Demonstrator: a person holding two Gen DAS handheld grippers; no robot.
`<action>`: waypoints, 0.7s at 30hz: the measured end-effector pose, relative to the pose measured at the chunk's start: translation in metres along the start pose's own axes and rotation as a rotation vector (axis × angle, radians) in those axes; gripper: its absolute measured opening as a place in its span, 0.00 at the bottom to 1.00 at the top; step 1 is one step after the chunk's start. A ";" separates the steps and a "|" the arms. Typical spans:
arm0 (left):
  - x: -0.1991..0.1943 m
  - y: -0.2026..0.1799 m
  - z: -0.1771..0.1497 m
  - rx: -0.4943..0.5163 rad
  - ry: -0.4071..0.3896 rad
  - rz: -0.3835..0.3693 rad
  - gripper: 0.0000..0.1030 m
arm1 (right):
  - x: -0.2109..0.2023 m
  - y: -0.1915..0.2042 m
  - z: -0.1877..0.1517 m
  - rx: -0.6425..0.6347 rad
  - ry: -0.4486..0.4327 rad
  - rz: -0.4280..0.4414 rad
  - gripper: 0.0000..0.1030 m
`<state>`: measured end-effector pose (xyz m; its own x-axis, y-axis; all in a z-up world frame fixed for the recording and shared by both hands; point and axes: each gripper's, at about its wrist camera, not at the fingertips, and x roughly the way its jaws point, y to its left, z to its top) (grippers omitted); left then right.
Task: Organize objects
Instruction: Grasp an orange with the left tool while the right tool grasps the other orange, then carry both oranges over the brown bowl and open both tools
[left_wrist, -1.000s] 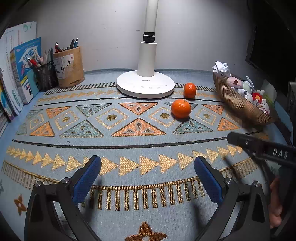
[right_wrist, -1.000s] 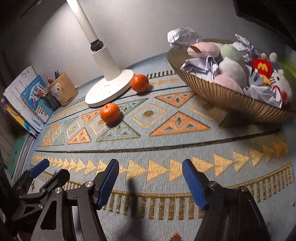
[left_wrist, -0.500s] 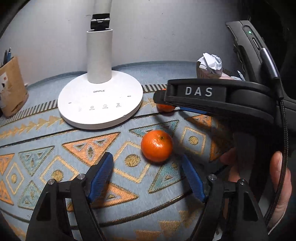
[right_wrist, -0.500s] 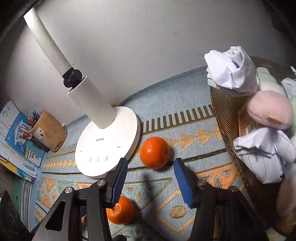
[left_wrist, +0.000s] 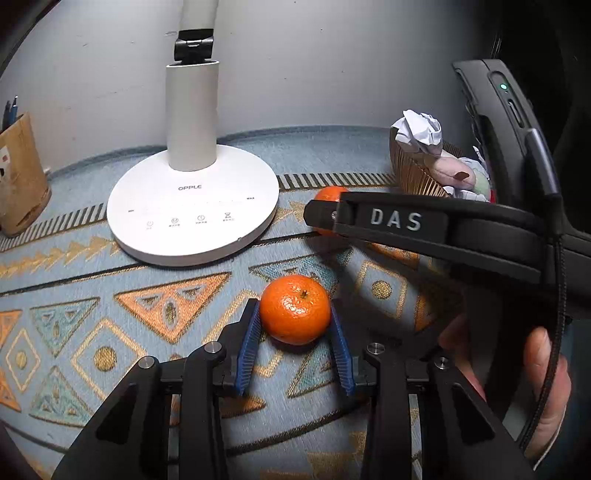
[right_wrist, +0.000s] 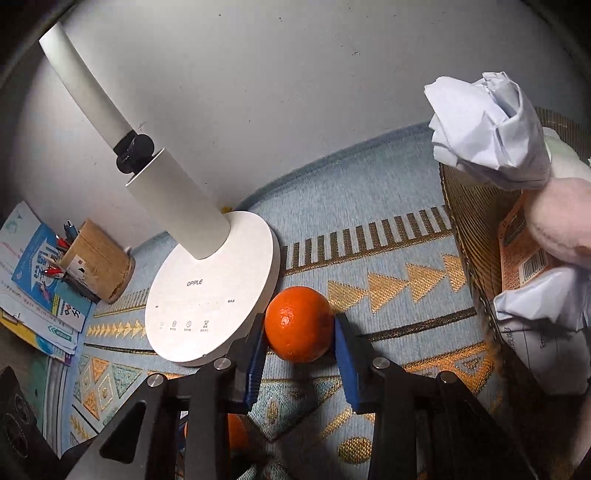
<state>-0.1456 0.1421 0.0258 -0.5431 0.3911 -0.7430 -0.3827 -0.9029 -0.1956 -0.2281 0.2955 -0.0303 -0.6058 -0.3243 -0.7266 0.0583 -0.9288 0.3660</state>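
both grippers are down on the patterned mat (left_wrist: 66, 236) at once, each on its own orange. the left gripper (left_wrist: 295, 334) has its blue pads squeezed against the sides of the near orange (left_wrist: 294, 309), which sits on the mat in front of the white lamp base (left_wrist: 192, 214) (stem side up, you can see the little nub). its jaws have just been closing and the fruit is pinched between them.

the right gripper (right_wrist: 300, 341) has the far orange (right_wrist: 299, 324) between its pads, right beside the edge of the lamp base and near the woven basket (right_wrist: 469, 236). its jaws have just been closing too, and both pads look pressed onto the peel.

the basket holds crumpled paper (right_wrist: 487, 133) and a pink plush (right_wrist: 561, 218). from the left wrist view the right gripper's black body crosses in front, with a hand (left_wrist: 546, 384) wrapped round its handle. a brown pen holder (right_wrist: 98, 266) stands off to the left by some booklets.
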 end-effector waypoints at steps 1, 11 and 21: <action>-0.005 -0.001 -0.005 -0.012 -0.003 -0.002 0.33 | -0.007 0.000 -0.005 -0.003 0.009 0.017 0.33; -0.049 -0.035 -0.062 -0.054 -0.033 0.028 0.33 | -0.125 -0.015 -0.082 -0.142 -0.040 0.067 0.33; -0.073 -0.087 -0.046 -0.015 -0.092 -0.016 0.33 | -0.219 -0.106 -0.116 -0.025 -0.131 -0.053 0.33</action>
<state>-0.0383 0.1840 0.0676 -0.6035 0.4199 -0.6779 -0.3812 -0.8986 -0.2172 -0.0092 0.4443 0.0225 -0.7068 -0.2497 -0.6619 0.0419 -0.9488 0.3131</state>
